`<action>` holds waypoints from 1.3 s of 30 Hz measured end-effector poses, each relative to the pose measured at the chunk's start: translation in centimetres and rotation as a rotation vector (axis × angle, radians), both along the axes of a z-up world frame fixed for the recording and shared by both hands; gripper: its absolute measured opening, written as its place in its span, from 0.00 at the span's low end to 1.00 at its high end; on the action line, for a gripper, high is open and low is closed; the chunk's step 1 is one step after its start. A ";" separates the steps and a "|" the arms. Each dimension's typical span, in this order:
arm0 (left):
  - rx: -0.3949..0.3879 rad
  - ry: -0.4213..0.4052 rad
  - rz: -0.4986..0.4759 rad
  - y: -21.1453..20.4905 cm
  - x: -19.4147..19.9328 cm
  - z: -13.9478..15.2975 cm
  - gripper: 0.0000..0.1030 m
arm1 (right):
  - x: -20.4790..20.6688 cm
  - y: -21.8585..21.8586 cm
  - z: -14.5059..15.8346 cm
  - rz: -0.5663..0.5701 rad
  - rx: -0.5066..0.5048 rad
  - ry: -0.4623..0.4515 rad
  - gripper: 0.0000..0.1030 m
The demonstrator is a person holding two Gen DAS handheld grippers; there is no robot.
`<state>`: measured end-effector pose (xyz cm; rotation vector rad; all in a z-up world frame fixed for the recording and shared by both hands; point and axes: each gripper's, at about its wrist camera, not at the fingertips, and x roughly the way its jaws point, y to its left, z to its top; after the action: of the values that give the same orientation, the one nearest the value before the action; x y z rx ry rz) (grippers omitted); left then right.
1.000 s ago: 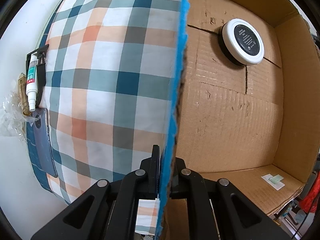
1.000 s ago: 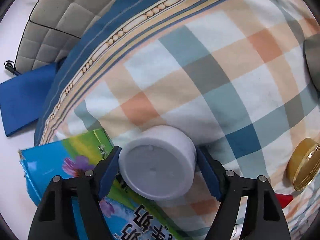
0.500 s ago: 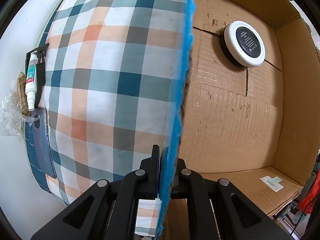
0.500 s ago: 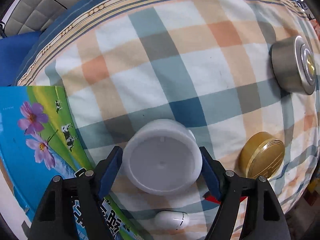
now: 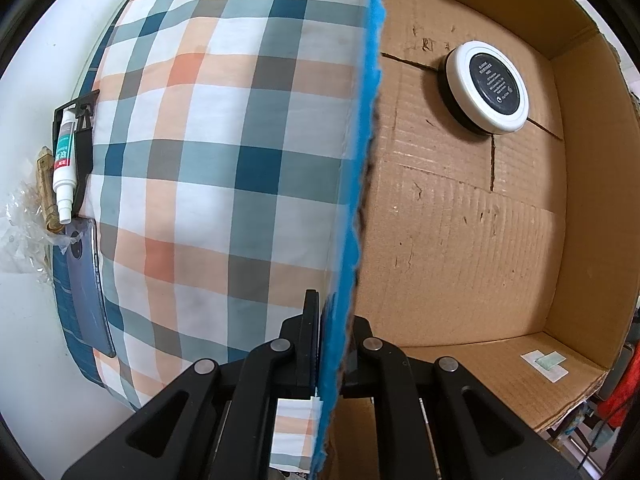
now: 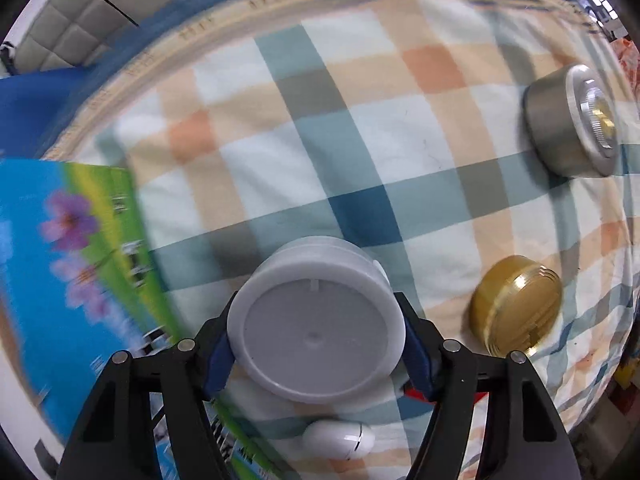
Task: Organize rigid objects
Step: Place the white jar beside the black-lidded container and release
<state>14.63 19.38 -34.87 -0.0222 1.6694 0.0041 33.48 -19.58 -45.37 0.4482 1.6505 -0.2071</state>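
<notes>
Both hands busy over the bed
Right hand-held gripper (image 6: 316,344) clutches a white jar (image 6: 316,320) above the plaid sheet (image 6: 360,140); left hand-held gripper (image 5: 332,344) pinches the box wall (image 5: 352,216).

A plaid sheet (image 6: 360,128) covers the bed, with a striped blue border (image 6: 132,52) along its far edge. Beyond it stands a grey quilted headboard (image 6: 72,28), and a blue pad (image 6: 28,116) lies just beside the border. In the left view, crinkled clear plastic (image 5: 20,232) sits on a white surface (image 5: 28,340) beside the sheet
</notes>
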 end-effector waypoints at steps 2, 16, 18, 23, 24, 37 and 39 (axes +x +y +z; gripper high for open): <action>0.000 0.000 -0.001 0.0 0.0 0.0 0.05 | -0.5 0.3 2.3 0.004 0.032 -0.050 0.70; 0.000 -0.001 -0.006 -0.2 0.1 0.2 0.04 | -4.0 8.0 15.8 0.209 0.207 -0.261 0.70; 0.000 -0.001 -0.007 -0.1 0.1 0.2 0.04 | -4.4 9.4 16.0 0.232 0.226 -0.268 0.70; -0.003 -0.002 -0.006 0.0 0.0 0.1 0.04 | -4.5 12.5 15.3 0.274 0.226 -0.258 0.70; -0.003 -0.002 -0.006 0.0 0.0 0.1 0.04 | -4.4 13.0 15.0 0.283 0.220 -0.254 0.70; -0.009 -0.001 -0.005 0.4 0.1 0.0 0.04 | -1.9 17.1 8.9 0.344 0.103 -0.152 0.70; -0.010 0.000 -0.005 0.4 0.1 -0.1 0.04 | -1.6 17.3 7.9 0.345 0.090 -0.131 0.70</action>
<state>14.74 19.82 -34.93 -0.0250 1.6699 -0.0082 31.91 -2.26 -37.45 0.2330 1.5837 0.1505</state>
